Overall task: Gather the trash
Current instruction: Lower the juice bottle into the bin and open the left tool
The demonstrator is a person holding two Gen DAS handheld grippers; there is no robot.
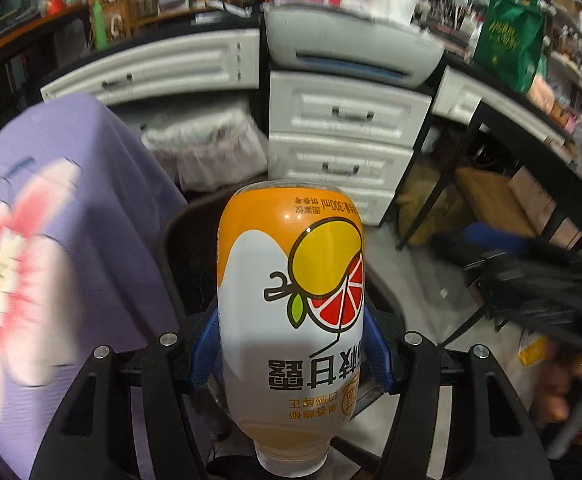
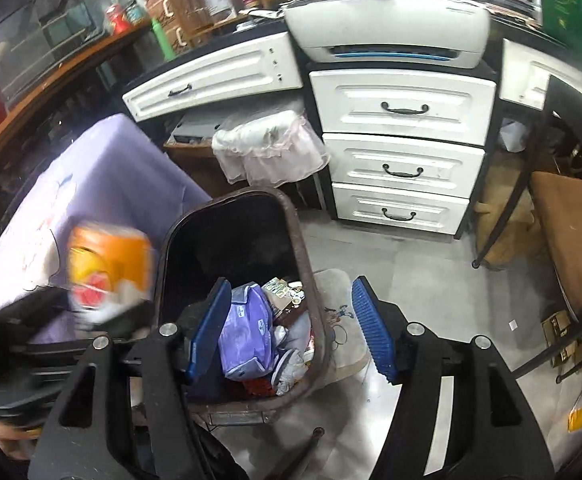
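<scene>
Blue fingers (image 1: 205,340) of the left gripper (image 1: 291,344) are squeezing an orange-and-white drink bottle (image 1: 291,304) beside the dark trash bin (image 2: 303,264), not dropped in yet. Right gripper (image 2: 291,332) is hanging wide open, holding nothing, over the half-full bin.

Left gripper (image 1: 291,344) jaws clamped (something held between), right gripper (image 2: 291,332) jaws spread apart

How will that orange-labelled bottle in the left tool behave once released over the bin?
The bottle looks nearly empty, only dregs near its neck, so probably light. Its glossy label may slip between the left tool fingers. Round-bodied, it would likely roll if it misses the bin.
</scene>
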